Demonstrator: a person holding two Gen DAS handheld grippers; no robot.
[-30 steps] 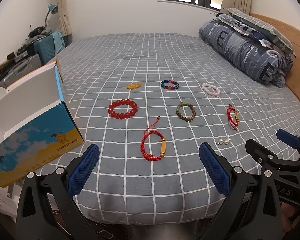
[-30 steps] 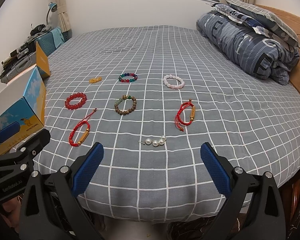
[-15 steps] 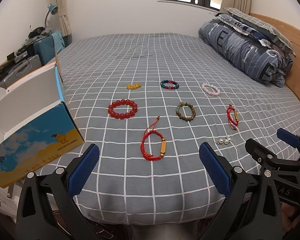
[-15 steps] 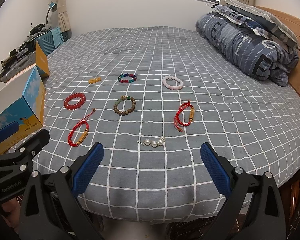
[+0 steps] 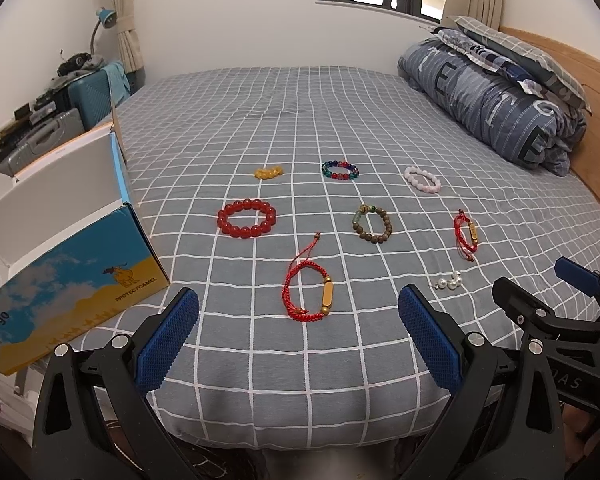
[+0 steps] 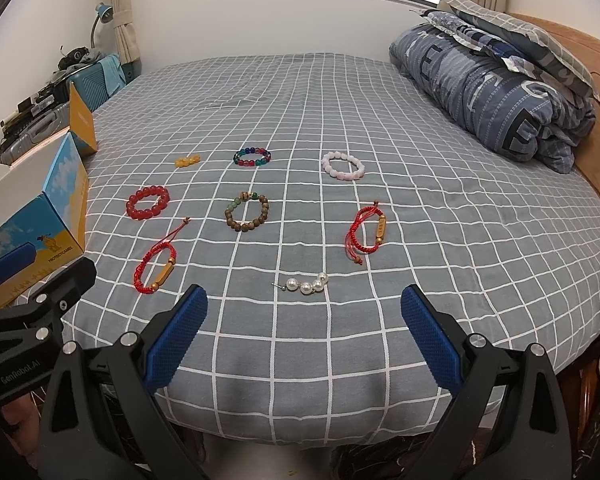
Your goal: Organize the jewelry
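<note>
Several pieces of jewelry lie on the grey checked bed (image 5: 300, 100). A red cord bracelet (image 5: 306, 294) lies just ahead of my left gripper (image 5: 298, 340), which is open and empty at the bed's front edge. A pearl pin (image 6: 306, 285) lies ahead of my right gripper (image 6: 304, 336), also open and empty. Further back are a red bead bracelet (image 5: 247, 218), a brown bead bracelet (image 6: 247, 213), a second red cord bracelet (image 6: 366, 234), a pink bracelet (image 6: 343, 165), a multicolour bracelet (image 6: 252, 157) and a yellow piece (image 6: 187, 161).
An open blue and yellow cardboard box (image 5: 68, 264) stands at the bed's left front corner. A folded quilt and pillows (image 5: 500, 92) lie at the back right by the wooden headboard. Suitcases (image 5: 92, 92) stand left of the bed.
Both grippers have shifted very slightly; the jewelry and the box have not moved.
</note>
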